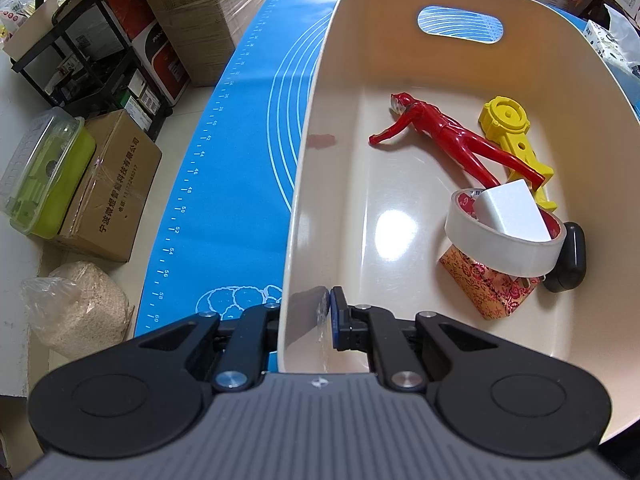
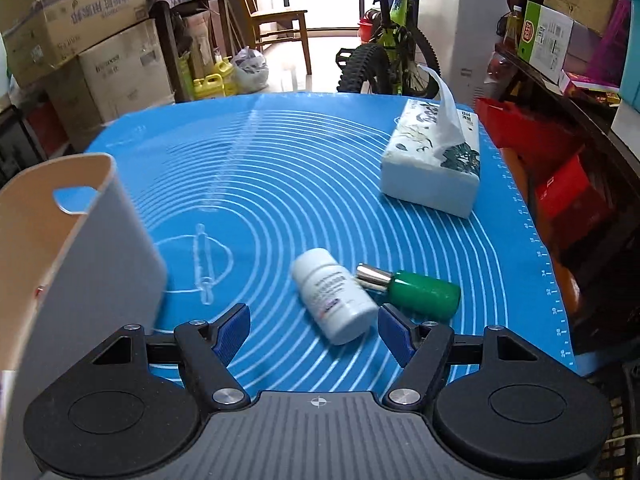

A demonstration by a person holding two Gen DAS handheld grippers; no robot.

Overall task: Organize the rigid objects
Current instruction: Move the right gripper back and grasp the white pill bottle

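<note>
My left gripper (image 1: 306, 320) is shut on the near wall of a cream bin (image 1: 308, 184), one finger inside and one outside. Inside the bin lie a red figure (image 1: 440, 136), a yellow toy (image 1: 508, 124), a tape roll (image 1: 500, 240) with a white block (image 1: 516, 212) in it, a patterned box (image 1: 488, 288) and a black case (image 1: 570, 256). My right gripper (image 2: 312, 326) is open just above the blue mat (image 2: 280, 168). A white pill bottle (image 2: 334, 294) lies between its fingertips. A green bottle (image 2: 420, 290) with a silver cap lies beside it. The bin also shows at the left of the right wrist view (image 2: 80, 248).
A tissue box (image 2: 434, 164) stands at the mat's far right. Cardboard boxes (image 1: 108, 196), a green lidded container (image 1: 44, 176) and a bag (image 1: 80, 304) sit on the floor left of the table. A bicycle (image 2: 384, 52) and red crates (image 2: 560, 176) stand beyond the mat.
</note>
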